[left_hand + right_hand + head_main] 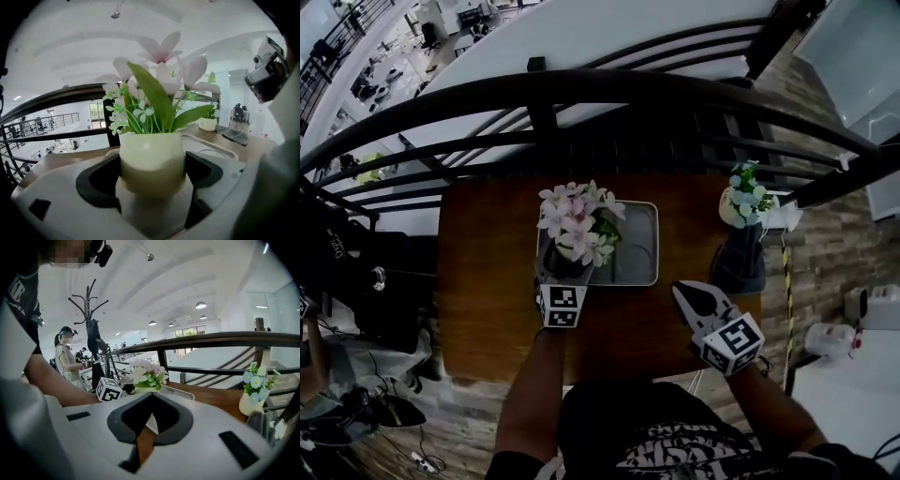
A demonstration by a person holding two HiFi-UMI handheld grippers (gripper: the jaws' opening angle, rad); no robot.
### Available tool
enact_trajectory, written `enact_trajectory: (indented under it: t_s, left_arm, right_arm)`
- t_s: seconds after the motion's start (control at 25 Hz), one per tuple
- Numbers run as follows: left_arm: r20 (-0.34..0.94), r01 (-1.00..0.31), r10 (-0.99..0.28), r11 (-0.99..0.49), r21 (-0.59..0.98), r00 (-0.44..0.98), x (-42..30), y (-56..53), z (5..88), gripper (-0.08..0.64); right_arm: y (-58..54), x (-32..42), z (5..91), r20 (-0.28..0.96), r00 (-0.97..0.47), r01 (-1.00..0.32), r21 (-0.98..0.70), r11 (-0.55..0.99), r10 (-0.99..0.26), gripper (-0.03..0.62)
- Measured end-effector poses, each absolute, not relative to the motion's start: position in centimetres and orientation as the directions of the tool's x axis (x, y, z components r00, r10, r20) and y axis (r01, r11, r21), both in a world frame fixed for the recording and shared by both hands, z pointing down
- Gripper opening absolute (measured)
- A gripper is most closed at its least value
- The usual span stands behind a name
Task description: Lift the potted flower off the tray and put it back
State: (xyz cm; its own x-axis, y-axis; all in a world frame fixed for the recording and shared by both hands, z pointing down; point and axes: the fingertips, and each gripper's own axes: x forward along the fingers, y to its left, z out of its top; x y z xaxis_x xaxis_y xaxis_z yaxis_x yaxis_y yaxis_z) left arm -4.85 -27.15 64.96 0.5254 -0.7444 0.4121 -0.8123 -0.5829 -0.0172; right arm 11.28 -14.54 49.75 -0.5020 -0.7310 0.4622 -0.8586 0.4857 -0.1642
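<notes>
From the head view, my left gripper meets the potted flower at the left end of the tray on the bench. In the left gripper view, its fingers clench the pot on both sides. In the right gripper view, my right gripper is pressed closed on nothing, well apart from the flower.

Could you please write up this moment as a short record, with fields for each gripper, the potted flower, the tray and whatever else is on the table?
left gripper: jaws closed on the potted flower, one on each side of the pot
right gripper: jaws together, holding nothing, above the table to the right of the tray
potted flower: pink and white blooms, pale pot, at the tray's left end; cannot tell whether it is lifted or resting
tray: grey, rectangular, on the table
table: brown wood, beside a dark railing
other: second pot with blue flowers, near the table's far right corner
</notes>
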Motion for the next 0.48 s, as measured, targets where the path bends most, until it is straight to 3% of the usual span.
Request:
enact_trajectory:
  t_s: [0.48]
  left_arm:
    - [0.536, -0.782, -0.702, -0.612, -0.117, 0.469, -4.2, -28.0, 68.0, 0.457]
  right_arm:
    - [-14.4, 11.2, 49.9, 0.476, -0.486, -0.868, -0.166, 0.467, -0.733, -0.011]
